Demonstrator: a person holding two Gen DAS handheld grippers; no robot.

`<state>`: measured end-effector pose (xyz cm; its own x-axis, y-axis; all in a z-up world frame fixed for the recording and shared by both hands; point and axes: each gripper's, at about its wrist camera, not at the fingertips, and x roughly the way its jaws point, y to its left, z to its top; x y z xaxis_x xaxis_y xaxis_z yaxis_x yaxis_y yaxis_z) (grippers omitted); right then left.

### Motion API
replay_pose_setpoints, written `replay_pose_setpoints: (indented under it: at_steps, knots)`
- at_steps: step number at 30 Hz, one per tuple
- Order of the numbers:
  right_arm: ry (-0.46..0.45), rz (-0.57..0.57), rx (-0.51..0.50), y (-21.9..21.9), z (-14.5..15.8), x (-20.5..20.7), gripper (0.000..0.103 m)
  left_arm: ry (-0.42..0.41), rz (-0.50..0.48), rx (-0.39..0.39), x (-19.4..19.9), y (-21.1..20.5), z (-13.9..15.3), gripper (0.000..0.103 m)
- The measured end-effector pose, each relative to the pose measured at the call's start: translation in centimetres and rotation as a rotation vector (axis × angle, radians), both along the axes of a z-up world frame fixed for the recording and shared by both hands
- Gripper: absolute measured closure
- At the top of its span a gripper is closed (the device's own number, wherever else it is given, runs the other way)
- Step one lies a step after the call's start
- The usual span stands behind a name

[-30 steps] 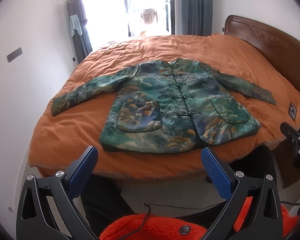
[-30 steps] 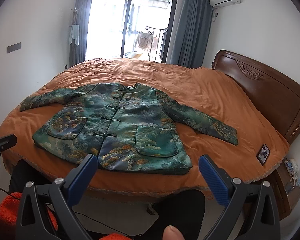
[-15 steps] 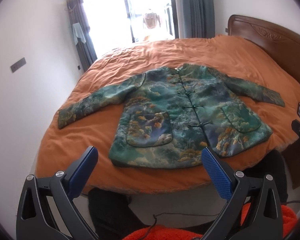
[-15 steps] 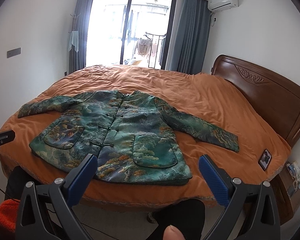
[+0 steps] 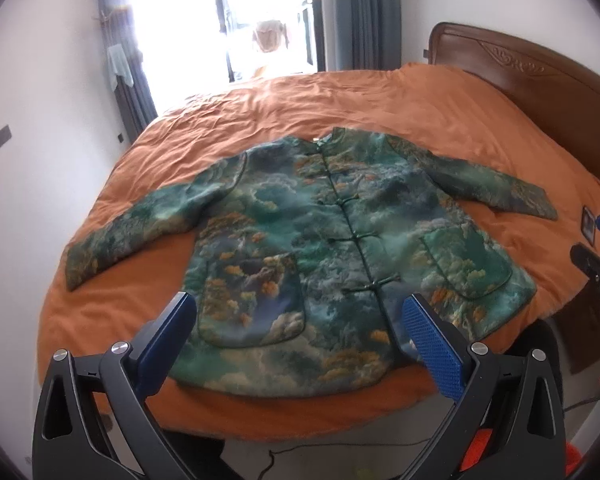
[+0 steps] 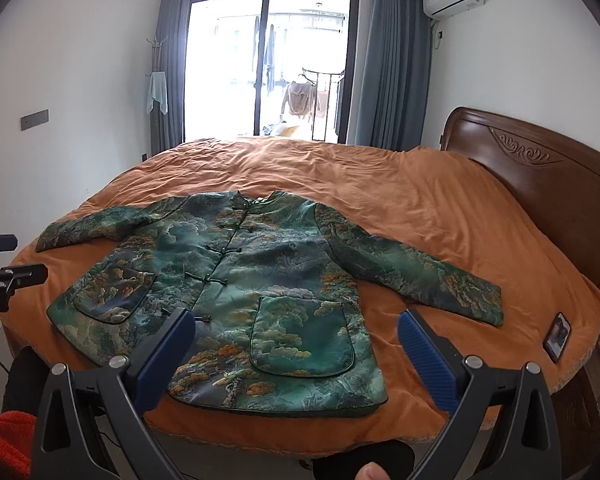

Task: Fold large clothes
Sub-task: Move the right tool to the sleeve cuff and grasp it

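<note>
A green patterned jacket with knot buttons lies flat and face up on the orange bed cover, both sleeves spread out; it also shows in the right wrist view. My left gripper is open and empty, above the jacket's near hem by its left pocket. My right gripper is open and empty, above the hem by the right pocket. The right gripper's tip shows at the right edge of the left wrist view. The left gripper's tip shows at the left edge of the right wrist view.
A wooden headboard stands at the bed's right. A phone lies on the cover near the right front edge. A glass balcony door with curtains is behind the bed. White walls close in on the left.
Both grippers have moved forward and up toward the bed, so the jacket's hem now lies between their fingers in view. The jacket has not moved. Both stay open.
</note>
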<state>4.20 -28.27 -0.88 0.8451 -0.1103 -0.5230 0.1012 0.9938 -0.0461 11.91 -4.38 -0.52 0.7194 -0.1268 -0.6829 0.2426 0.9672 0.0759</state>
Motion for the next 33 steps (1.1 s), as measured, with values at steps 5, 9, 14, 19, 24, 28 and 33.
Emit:
replay_pose_setpoints:
  at_steps: [5, 9, 14, 19, 24, 28, 33]
  knots:
    - [0.026, -0.008, 0.0, -1.7, -1.7, 2.0, 0.0, -0.033, -0.017, 0.027, 2.8, -2.4, -0.7, 0.0]
    - [0.08, -0.023, -0.009, -2.7, -3.1, 4.1, 0.0, 0.004, -0.015, -0.014, 4.5, -3.2, -2.0, 0.0]
    - [0.075, -0.059, 0.044, -6.7, -5.2, 6.3, 0.0, 0.043, 0.006, -0.003, 5.1, -3.5, -3.5, 0.0]
    - [0.046, -0.18, 0.24, -16.9, -8.2, 9.6, 0.0, 0.035, 0.022, 0.039, 4.5, -3.1, -4.0, 0.0]
    - [0.114, -0.37, 0.376, -27.3, -12.5, 12.9, 0.0, 0.046, 0.042, 0.079, 4.8, -2.7, -4.9, 0.0]
    - [0.175, -0.435, 0.463, -33.7, -16.2, 14.3, 0.0, 0.055, 0.048, 0.081, 5.1, -2.5, -5.3, 0.0]
    - [0.17, -0.558, 0.636, -40.3, -19.8, 14.3, 0.0, 0.068, 0.048, 0.097, 5.8, -2.7, -6.1, 0.0]
